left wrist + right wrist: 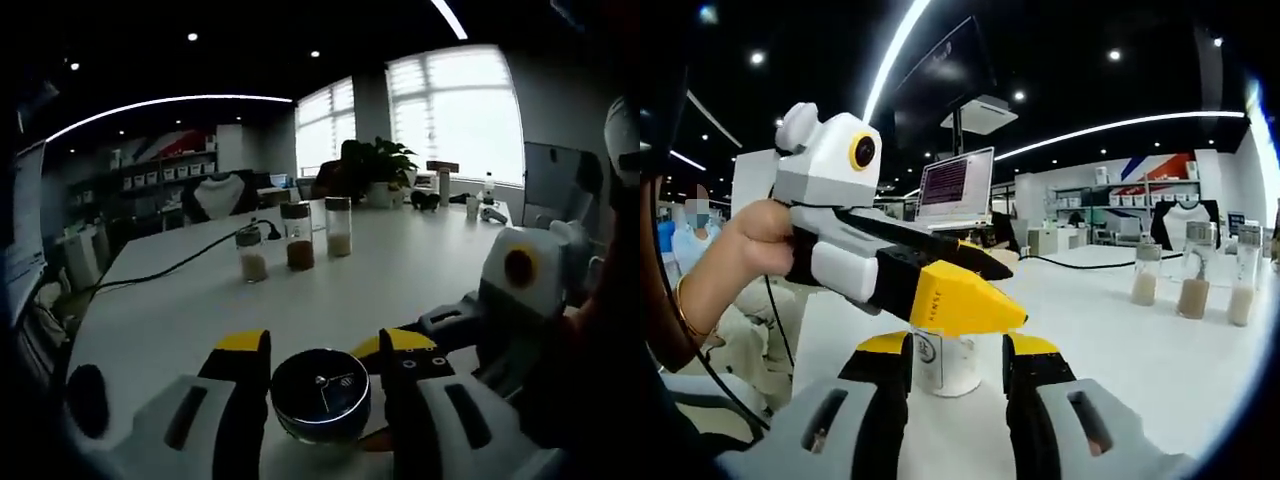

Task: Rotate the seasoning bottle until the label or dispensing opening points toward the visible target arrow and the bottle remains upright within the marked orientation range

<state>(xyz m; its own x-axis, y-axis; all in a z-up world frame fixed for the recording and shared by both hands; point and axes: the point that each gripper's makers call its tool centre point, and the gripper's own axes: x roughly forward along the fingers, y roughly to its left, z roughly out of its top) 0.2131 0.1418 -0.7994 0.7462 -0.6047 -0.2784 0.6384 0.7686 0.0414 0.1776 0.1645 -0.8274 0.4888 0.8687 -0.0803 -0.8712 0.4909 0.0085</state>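
Observation:
The seasoning bottle is white with a label point(940, 362) and a round dark lid point(320, 395); it stands upright on the white table point(420, 260). My left gripper point(322, 342) looks down on the lid, with a jaw touching each side of it. In the right gripper view the left gripper point(950, 295), held by a hand point(750, 240), comes in over the bottle's top. My right gripper point(958, 345) has its jaws against both sides of the bottle's body. It also reaches in low from the right in the left gripper view point(445, 322). No target arrow is in sight.
Three glass spice jars point(298, 238) point(1195, 272) stand in a row further along the table. A black cable point(170, 268) runs across the left side. An open laptop point(955, 190) and a potted plant point(385, 165) stand at the far edges.

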